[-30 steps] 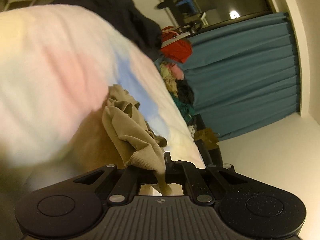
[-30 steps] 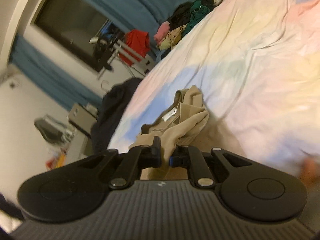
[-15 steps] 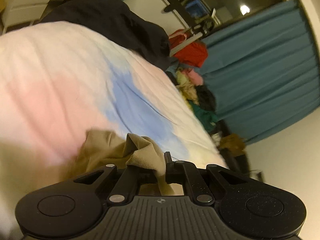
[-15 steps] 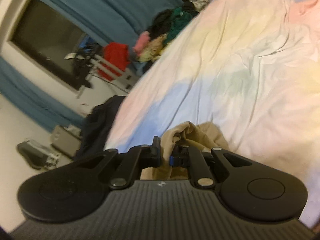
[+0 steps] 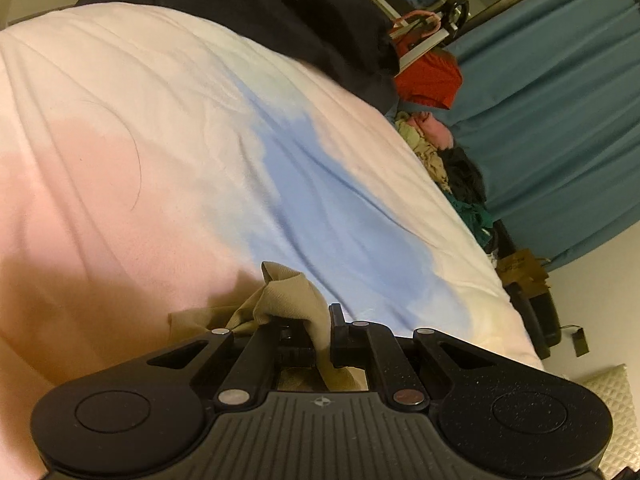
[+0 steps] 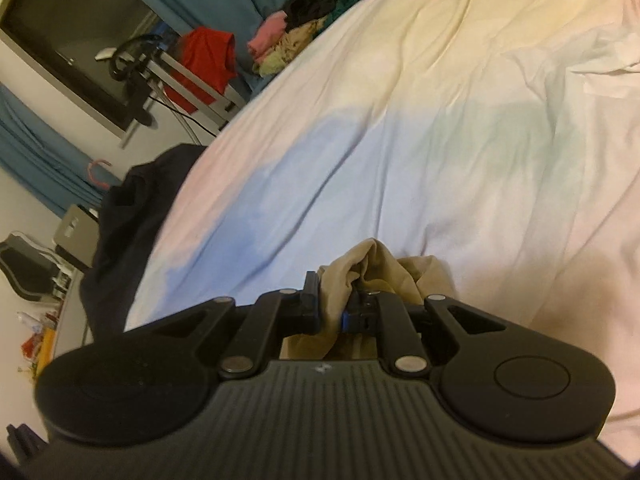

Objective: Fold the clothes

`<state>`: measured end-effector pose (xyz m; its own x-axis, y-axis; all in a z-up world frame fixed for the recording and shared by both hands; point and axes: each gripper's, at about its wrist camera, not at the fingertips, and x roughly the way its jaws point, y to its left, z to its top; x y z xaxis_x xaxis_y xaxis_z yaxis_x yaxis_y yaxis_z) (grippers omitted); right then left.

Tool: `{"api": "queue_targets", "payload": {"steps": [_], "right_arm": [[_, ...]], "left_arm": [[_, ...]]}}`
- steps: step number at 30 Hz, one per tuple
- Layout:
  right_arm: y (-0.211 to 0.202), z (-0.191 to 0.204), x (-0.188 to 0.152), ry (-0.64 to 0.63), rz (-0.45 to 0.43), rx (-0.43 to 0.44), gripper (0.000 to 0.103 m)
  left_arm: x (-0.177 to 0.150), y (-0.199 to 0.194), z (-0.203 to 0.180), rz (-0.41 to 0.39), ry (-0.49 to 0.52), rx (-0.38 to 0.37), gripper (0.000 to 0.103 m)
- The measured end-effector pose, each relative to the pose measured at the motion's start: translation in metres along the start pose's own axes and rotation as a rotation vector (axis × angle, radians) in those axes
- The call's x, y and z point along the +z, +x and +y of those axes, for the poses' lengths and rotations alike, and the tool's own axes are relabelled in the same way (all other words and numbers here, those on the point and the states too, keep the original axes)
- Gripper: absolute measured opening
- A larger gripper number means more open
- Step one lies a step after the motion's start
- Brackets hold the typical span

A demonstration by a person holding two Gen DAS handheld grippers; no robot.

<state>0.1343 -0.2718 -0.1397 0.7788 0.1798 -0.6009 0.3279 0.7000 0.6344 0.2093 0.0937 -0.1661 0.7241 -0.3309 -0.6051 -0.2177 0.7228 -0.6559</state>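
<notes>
Left gripper [image 5: 320, 330] and right gripper [image 6: 330, 306] each clamp the tan garment [image 5: 288, 296] bunched over the bed [image 5: 160, 140]. Only the right view shows a white sheet [image 6: 608, 80].

Tan, soft knit garment [image 5: 288, 300] [image 6: 376, 268], crumpled and bunched, pinched at two spots, rest draped on the pastel tie-dye bedsheet [image 5: 160, 140] near its blue patch.

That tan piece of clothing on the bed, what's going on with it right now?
A person is working with two handheld claws, and both are clamped on the crumpled tan fabric garment. The left claw pinches one bunched edge and the right claw pinches another. The garment sits low over the pastel pink, blue and yellow bedspread, not yet folded. A dark garment lies at the bed's far edge.
</notes>
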Motion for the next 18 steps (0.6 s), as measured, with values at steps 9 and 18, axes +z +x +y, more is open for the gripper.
{"api": "queue_targets", "payload": {"steps": [9, 18], "right_arm": [[-0.010, 0.001, 0.006, -0.042, 0.005, 0.171, 0.090], [-0.079, 0.029, -0.002, -0.280, -0.169, 0.268, 0.103]], "left_arm": [[-0.004, -0.001, -0.012, -0.017, 0.099, -0.026, 0.038], [-0.037, -0.063, -0.061, -0.144, 0.512, -0.073, 0.101]]}}
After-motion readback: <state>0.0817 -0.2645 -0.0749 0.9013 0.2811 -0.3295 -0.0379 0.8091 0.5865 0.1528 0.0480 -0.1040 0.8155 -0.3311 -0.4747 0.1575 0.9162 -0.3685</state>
